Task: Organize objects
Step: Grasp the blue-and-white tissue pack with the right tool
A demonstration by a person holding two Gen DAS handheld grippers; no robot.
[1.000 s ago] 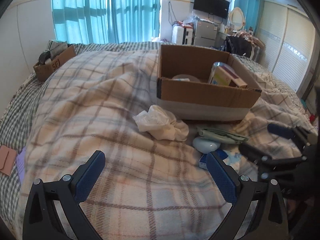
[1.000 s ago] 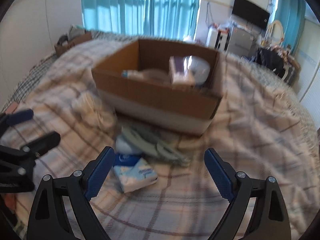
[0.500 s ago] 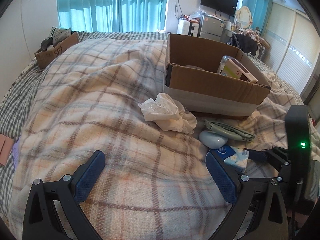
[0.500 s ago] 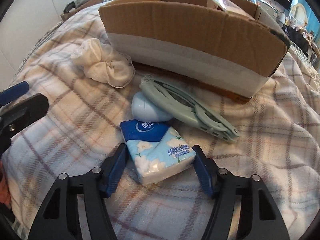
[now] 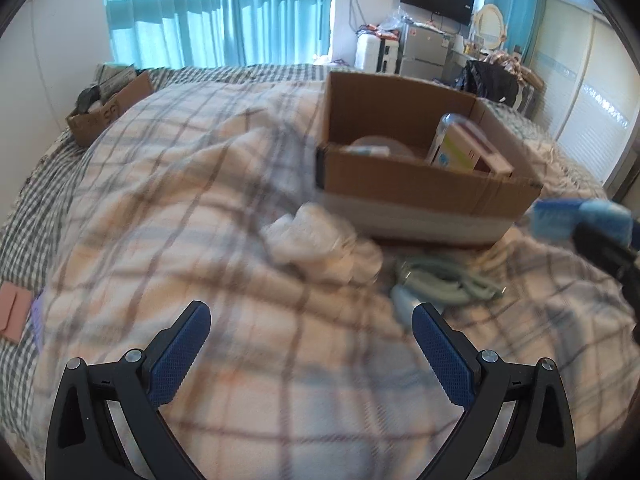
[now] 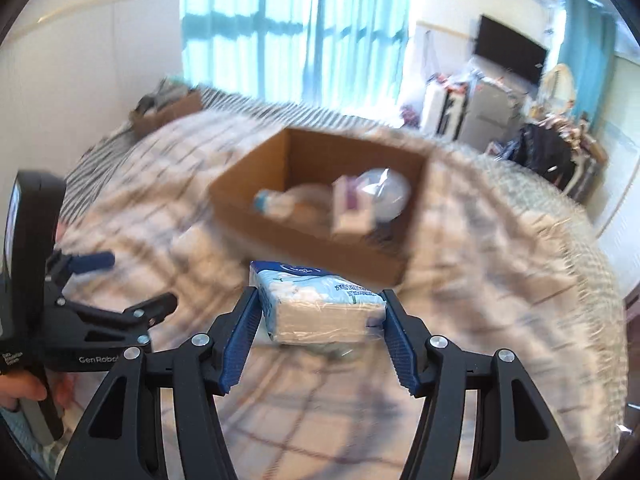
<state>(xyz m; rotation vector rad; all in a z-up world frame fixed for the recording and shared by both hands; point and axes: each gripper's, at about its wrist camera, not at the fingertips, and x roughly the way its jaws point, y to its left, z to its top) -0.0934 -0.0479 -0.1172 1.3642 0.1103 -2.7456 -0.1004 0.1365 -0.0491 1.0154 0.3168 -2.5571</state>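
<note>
Your right gripper (image 6: 322,322) clamps the tissue pack (image 6: 320,306) by its short ends, held above the bed; the cardboard box (image 6: 320,204) lies straight ahead. Your left gripper (image 5: 310,350) gapes, holding nothing.

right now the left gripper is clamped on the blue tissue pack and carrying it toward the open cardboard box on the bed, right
Not quite: it is the right gripper, not the left, that is clamped on the blue tissue pack, as the right wrist view shows. The left gripper is open and holds nothing. The rest stands: the pack is lifted off the bed, with the open cardboard box ahead of it.
</note>
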